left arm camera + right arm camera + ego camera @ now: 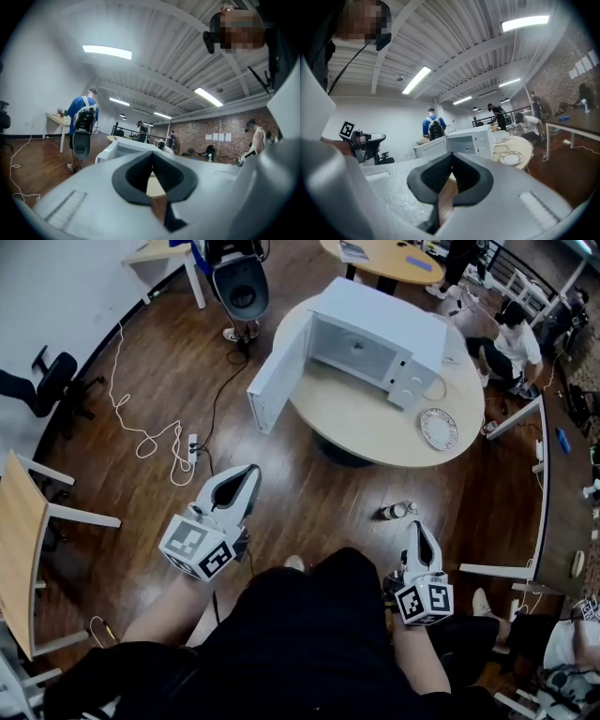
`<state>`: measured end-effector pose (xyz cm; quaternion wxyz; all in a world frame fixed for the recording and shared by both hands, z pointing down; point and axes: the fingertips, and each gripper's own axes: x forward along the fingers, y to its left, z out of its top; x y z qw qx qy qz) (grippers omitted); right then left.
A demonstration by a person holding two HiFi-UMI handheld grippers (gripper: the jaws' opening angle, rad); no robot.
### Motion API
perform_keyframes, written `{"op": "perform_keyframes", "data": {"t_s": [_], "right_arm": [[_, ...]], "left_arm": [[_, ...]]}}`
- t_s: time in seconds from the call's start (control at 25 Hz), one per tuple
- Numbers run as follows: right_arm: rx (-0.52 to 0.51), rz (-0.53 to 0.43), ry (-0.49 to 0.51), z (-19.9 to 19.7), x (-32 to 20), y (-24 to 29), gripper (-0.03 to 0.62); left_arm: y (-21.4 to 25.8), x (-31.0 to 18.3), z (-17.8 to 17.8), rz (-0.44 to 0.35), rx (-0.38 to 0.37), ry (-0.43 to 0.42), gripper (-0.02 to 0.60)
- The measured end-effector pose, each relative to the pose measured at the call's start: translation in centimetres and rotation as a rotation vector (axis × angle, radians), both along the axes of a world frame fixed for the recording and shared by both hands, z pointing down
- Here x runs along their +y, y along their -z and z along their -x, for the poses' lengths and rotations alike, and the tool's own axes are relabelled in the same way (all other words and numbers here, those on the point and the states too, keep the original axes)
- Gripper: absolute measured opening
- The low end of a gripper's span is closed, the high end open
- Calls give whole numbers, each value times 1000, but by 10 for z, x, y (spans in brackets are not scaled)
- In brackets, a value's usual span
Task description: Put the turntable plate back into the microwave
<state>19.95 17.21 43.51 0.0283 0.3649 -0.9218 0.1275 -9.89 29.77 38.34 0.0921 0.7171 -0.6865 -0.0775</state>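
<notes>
In the head view we see the left gripper (247, 471) and the right gripper (419, 527) held low over the wooden floor (309, 493), near our body and well apart from the round table (361, 432). On that table stands the white microwave (380, 338) with its door (279, 371) swung wide open, and the turntable plate (439, 427) lies flat on the tabletop just beside the microwave's control side, outside the oven. A power strip (192, 448) with a white cord lies on the floor to the left. In the left gripper view we see the left gripper's jaws closed together tip to tip, with the microwave's open door showing just beyond them and a person in a blue top (83, 117) standing farther off by another table. In the right gripper view the right gripper's jaws also meet, pressed together, and past them we see the open microwave (476, 139) with the plate (511, 157) resting on the table to its right.
</notes>
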Motion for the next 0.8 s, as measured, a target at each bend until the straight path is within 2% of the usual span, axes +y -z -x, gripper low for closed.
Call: {"op": "perform_keyframes", "data": {"t_s": [0.24, 0.36, 0.52, 0.64, 0.8], "right_arm": [[37, -4, -20, 0, -10, 6, 2], [42, -27, -8, 10, -18, 5, 2], [25, -40, 18, 33, -26, 4, 2], [12, -87, 8, 35, -29, 13, 2], [-20, -42, -55, 30, -53, -4, 2]], "left_arm": [[4, -14, 0, -15, -33, -25, 5], [-2, -11, 5, -9, -77, 6, 5], [-14, -9, 18, 22, -95, 36, 5], [-12, -12, 21, 43, -150, 40, 5], [-4, -25, 20, 37, -227, 18, 5]]}}
